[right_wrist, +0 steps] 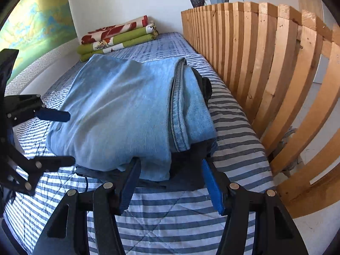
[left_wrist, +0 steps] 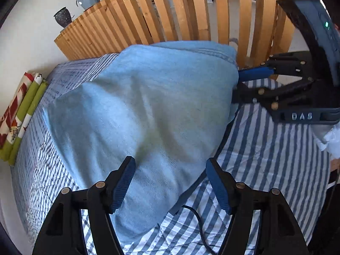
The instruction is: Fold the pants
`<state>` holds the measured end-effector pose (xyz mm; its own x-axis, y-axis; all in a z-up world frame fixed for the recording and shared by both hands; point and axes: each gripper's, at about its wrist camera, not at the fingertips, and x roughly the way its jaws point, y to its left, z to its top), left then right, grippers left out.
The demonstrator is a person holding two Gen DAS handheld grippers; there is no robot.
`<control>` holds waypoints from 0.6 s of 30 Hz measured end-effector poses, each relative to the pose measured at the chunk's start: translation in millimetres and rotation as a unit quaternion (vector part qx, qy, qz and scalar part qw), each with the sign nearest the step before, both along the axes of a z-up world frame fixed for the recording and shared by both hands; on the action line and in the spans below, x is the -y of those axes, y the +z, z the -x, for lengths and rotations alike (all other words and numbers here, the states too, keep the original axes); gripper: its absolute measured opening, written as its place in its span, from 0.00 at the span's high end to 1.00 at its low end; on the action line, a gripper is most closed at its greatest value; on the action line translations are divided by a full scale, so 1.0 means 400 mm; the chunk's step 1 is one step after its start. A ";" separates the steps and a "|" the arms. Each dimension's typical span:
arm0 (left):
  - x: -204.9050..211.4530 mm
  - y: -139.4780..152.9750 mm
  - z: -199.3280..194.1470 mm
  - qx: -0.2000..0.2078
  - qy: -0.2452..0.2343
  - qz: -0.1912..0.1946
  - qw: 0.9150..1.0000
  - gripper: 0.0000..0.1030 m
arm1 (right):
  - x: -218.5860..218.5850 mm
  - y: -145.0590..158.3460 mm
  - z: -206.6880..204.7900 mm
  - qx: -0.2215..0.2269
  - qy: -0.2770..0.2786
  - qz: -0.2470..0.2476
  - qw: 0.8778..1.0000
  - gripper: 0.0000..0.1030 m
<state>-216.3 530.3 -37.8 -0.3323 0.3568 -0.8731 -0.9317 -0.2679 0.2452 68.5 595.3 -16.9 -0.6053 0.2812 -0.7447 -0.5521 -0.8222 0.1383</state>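
**Pants folded on bed, left fingers clear, right fingers at the near edge**

Pants (right_wrist: 119, 110): light-blue denim, folded into a thick bundle on the striped bedspread (right_wrist: 170, 218). A seam edge runs down the top layer at about 3 o'clock of the bundle in the right wrist view. Something dark (right_wrist: 204, 85) pokes out under the bundle at 3 o'clock, can't tell what.

Left gripper (left_wrist: 170, 184): fingers wide apart, nothing between the pads. In its own view the bundle fills centre frame; its near corner sits just past the fingertips, at 12 o'clock from the gap. Left finger (left_wrist: 124, 182) overlaps the denim in the frame, contact unclear. From the right wrist view the left gripper (right_wrist: 63, 138) sits at 9 o'clock of the bundle, fingers straddling that edge, not pinching.

Right gripper (right_wrist: 170, 180): fingers part open. Left finger (right_wrist: 131, 180) tip is tucked under the near hem; right finger (right_wrist: 212, 189) stands off at 3 o'clock, beside dark fabric. Pads not pressing on denim. In the left wrist view it reaches in at 3 o'clock, tips hidden behind the bundle.

Around: wooden slat frame (right_wrist: 255, 74) along the bed, folded patterned fabrics (right_wrist: 119, 38) at the far end, thin black cable (left_wrist: 197, 218) on the bedspread by the left fingers.
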 end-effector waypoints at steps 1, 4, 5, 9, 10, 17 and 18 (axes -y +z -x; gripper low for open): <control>-0.014 -0.017 -0.002 -0.020 -0.004 0.012 1.000 0.29 | -0.005 -0.005 0.007 -0.001 0.002 0.013 1.000 0.91; -0.046 -0.053 -0.006 -0.027 -0.009 0.016 0.999 0.20 | -0.014 0.017 0.017 -0.028 0.006 0.037 0.999 0.97; -0.054 -0.054 -0.009 -0.030 -0.013 0.019 0.999 0.20 | -0.015 0.028 0.022 -0.033 0.009 0.031 0.999 0.98; -0.067 -0.078 -0.002 -0.072 -0.022 0.031 0.997 0.57 | -0.013 0.096 0.038 -0.054 0.015 0.001 0.998 0.99; -0.062 -0.064 0.029 -0.036 0.000 0.018 0.999 0.63 | -0.012 0.106 0.038 -0.056 0.015 -0.007 0.998 0.99; -0.027 0.001 0.112 0.042 0.029 -0.028 0.998 0.77 | -0.003 0.065 -0.014 -0.069 0.054 -0.002 0.996 0.48; -0.023 0.009 0.110 0.048 0.030 -0.029 0.998 0.77 | 0.003 0.055 -0.015 -0.065 0.066 0.002 0.996 0.48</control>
<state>-260.3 539.5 -34.4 -0.2703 0.3894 -0.8805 -0.9319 -0.3357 0.1376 74.5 594.2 5.2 -0.7282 0.1900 -0.6585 -0.4163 -0.8859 0.2047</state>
